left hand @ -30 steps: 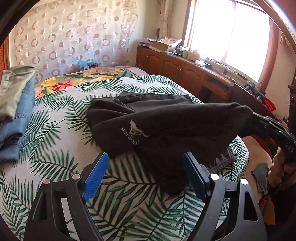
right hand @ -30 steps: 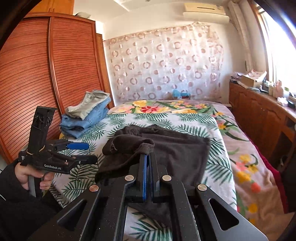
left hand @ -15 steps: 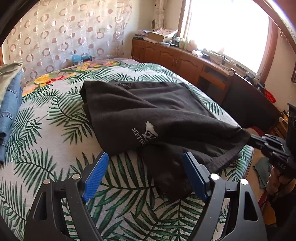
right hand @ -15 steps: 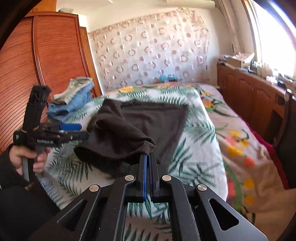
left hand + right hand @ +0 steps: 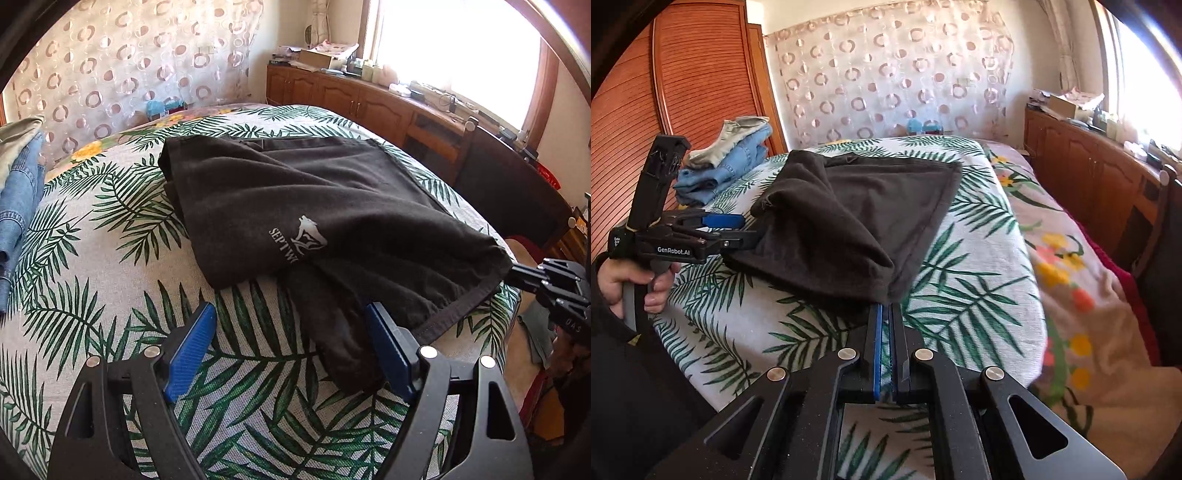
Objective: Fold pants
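From the right wrist camera, my left hand [image 5: 635,284] shows at the far left edge, fist wrapped round the handle, with the left gripper [image 5: 738,230] held roughly level and pointing toward the near side of the black pants [image 5: 857,218]. Its blue pads stand wide apart; in its own view the fingers straddle a hanging fold of the cloth without pressing on it, the right pad just beside that fold. So that claw grips nothing.

The pants lie partly folded on the palm-leaf bedspread [image 5: 964,295], in the middle of the bed, with one corner drawn toward me. My right gripper [image 5: 885,314] tilts downward with its jaws closed tight on that corner's hem.

Only the left wrist camera shows the white wolf logo [image 5: 304,240] on the upper layer and the right claw from the side, pinching the pants' edge at the far right. Only the right wrist camera shows the slatted wooden wardrobe [image 5: 687,92] and the whole pile of folded jeans [image 5: 731,158] beside it.
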Action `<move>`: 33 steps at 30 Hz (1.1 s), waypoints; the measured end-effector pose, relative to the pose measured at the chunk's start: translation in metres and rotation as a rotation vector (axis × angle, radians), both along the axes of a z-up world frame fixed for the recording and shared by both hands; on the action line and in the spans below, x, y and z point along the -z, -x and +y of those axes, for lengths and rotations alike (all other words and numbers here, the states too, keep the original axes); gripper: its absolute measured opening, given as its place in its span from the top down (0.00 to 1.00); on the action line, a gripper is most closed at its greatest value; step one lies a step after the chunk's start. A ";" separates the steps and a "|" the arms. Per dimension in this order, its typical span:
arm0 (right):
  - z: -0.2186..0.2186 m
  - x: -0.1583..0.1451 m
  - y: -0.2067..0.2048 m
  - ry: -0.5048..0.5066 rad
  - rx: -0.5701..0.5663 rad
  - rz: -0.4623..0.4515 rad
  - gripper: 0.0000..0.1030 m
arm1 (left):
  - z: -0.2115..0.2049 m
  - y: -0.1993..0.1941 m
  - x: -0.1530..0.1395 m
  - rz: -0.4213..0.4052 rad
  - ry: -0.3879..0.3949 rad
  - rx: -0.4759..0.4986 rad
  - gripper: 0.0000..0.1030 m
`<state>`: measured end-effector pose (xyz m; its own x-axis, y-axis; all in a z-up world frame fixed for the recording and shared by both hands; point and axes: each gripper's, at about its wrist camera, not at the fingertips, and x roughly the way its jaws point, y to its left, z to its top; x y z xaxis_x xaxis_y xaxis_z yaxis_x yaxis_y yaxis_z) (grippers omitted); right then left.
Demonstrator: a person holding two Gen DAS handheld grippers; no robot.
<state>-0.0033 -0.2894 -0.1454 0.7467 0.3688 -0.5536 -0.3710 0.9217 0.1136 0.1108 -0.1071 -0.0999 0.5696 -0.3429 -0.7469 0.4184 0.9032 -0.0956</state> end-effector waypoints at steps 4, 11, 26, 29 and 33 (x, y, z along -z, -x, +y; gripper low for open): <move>-0.004 -0.012 0.003 0.013 0.016 -0.019 0.95 | 0.004 0.003 -0.003 -0.007 0.020 -0.009 0.20; 0.001 -0.030 0.008 0.027 0.025 -0.068 0.71 | 0.020 0.005 -0.023 -0.068 0.048 -0.050 0.20; 0.078 -0.056 -0.046 -0.009 -0.186 -0.067 0.70 | 0.075 0.024 -0.047 -0.158 0.045 -0.170 0.20; 0.095 -0.060 -0.061 -0.002 -0.232 -0.048 0.70 | 0.083 0.026 -0.049 -0.169 0.043 -0.187 0.20; 0.112 -0.058 -0.076 0.036 -0.280 -0.023 0.70 | 0.093 0.026 -0.050 -0.176 0.055 -0.208 0.20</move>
<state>0.0731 -0.1775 -0.0874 0.6312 0.5429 -0.5540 -0.6140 0.7862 0.0708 0.0847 -0.0146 -0.0500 0.7512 -0.2423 -0.6140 0.2392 0.9669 -0.0890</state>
